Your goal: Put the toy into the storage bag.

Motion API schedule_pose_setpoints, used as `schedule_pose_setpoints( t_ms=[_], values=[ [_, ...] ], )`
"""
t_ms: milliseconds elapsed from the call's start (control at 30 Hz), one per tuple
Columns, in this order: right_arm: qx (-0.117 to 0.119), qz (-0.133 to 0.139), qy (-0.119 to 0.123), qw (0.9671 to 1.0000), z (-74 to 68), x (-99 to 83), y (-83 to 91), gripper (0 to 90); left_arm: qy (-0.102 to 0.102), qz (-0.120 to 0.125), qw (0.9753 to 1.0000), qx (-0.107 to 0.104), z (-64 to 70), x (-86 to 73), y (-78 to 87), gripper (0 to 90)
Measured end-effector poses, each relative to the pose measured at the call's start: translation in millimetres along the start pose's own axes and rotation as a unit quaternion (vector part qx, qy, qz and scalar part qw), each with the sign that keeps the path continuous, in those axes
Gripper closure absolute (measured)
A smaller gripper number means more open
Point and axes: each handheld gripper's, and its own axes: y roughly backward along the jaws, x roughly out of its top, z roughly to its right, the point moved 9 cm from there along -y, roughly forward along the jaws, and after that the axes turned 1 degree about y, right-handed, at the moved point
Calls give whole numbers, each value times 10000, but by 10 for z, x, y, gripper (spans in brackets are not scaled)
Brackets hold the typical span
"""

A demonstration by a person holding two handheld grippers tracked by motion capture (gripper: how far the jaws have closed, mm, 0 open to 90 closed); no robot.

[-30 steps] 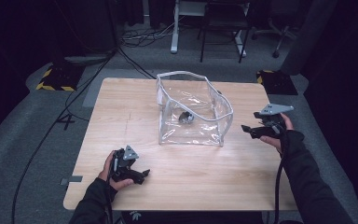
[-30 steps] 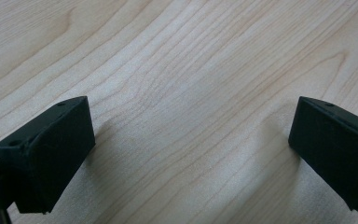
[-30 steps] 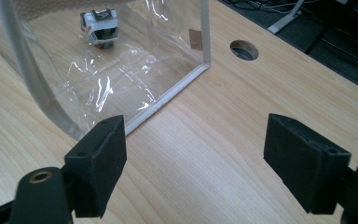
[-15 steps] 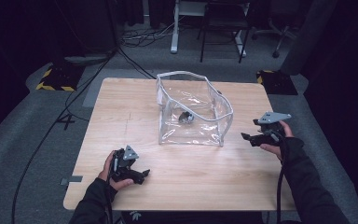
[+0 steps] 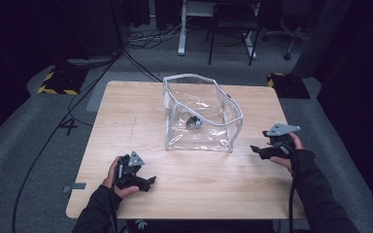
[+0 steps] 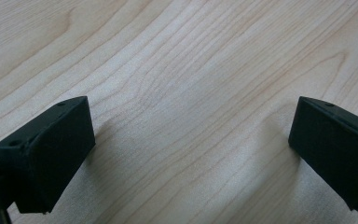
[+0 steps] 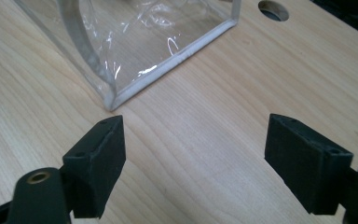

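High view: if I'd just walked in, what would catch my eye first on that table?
The clear plastic bag standing open mid-table, a small dark object inside it. Then the two hand-held tools: the left gripper near the front edge, and the right gripper beside the bag's right corner, both with jaws wide apart over bare wooden table.

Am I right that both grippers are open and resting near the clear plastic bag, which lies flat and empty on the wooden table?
Not quite: the clear plastic bag stands open and upright, and it is not empty, since the high view shows a small dark object inside it. The rest holds: the left gripper and right gripper are both open, low over the wooden table.
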Motion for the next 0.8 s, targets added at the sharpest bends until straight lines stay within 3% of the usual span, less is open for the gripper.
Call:
schedule_pose_setpoints(
  t_ms=[800],
  values=[
    [122, -242, -117, 9996, -162, -394, -21, 193, -3, -1, 10000, -2, 0, 0, 0, 4]
  ],
)
